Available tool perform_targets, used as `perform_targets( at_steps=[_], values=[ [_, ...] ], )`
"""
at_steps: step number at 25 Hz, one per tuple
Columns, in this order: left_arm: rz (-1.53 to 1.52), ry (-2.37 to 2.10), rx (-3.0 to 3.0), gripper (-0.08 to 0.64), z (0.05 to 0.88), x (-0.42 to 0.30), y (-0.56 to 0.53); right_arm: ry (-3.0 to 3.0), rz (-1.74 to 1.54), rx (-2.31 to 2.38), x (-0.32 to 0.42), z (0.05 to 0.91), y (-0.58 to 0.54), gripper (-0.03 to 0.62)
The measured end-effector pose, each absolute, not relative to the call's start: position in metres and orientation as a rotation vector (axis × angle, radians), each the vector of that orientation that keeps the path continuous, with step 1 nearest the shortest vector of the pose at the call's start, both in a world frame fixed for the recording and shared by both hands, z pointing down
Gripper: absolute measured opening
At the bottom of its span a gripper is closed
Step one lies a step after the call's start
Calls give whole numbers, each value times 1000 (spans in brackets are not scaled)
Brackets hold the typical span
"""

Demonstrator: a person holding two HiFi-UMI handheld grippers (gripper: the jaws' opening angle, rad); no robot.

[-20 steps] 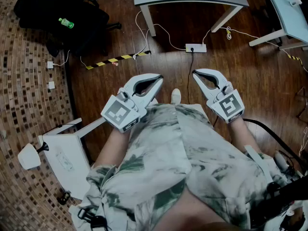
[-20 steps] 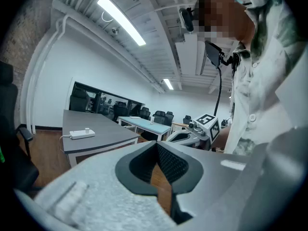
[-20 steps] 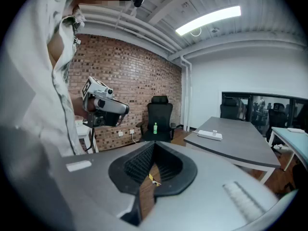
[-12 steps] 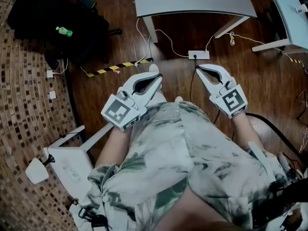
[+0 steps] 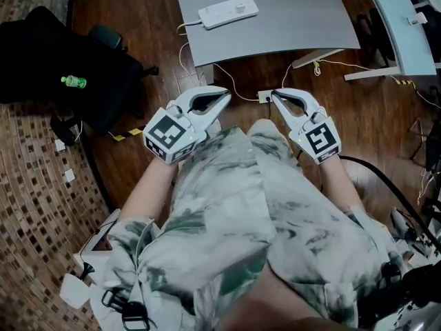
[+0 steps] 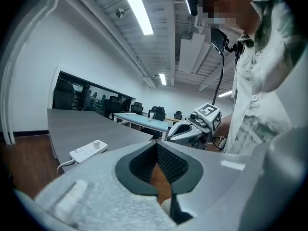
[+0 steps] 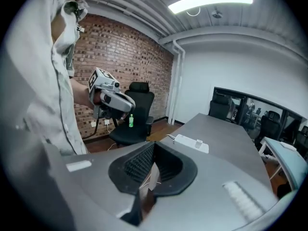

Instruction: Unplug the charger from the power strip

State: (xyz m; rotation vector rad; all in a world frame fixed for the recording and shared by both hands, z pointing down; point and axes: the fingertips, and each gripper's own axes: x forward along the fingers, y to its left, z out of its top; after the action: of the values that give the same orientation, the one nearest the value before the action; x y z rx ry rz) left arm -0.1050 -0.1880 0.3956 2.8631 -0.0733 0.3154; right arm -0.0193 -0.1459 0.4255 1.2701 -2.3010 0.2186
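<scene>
A white power strip (image 5: 227, 11) lies on the grey table (image 5: 296, 19), with a small white charger (image 5: 240, 7) plugged into its right end. The strip also shows in the left gripper view (image 6: 88, 150) with the charger (image 6: 98, 144), and in the right gripper view (image 7: 191, 143). My left gripper (image 5: 224, 92) and right gripper (image 5: 275, 94) hang side by side over the wooden floor, short of the table's near edge. Both are shut with nothing in them.
A black office chair (image 5: 62, 67) with a green bottle (image 5: 74, 82) on it stands at the left. Cables and a second strip (image 5: 264, 96) lie on the floor under the table. Another light table (image 5: 400, 26) stands at the right.
The view has shifted forward: the grey table with the power strip has come into sight and nearer. Both grippers now hang closer to the table's edge, still shut.
</scene>
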Motion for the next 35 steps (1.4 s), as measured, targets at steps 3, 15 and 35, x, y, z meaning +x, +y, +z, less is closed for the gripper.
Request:
perform_targets(
  at_steps=[3,15,35],
  values=[
    [329,-73,2830,0,409,-99,-218,-2282,221,1231,-20,439,-167,6],
    [433,-224,2798,0,447,-52,-334,-2208,240,1145,54,521,-322,6],
    [900,-261,2681,87,569,50,-424,-2137,246,659,92,658,-424,3]
  ],
)
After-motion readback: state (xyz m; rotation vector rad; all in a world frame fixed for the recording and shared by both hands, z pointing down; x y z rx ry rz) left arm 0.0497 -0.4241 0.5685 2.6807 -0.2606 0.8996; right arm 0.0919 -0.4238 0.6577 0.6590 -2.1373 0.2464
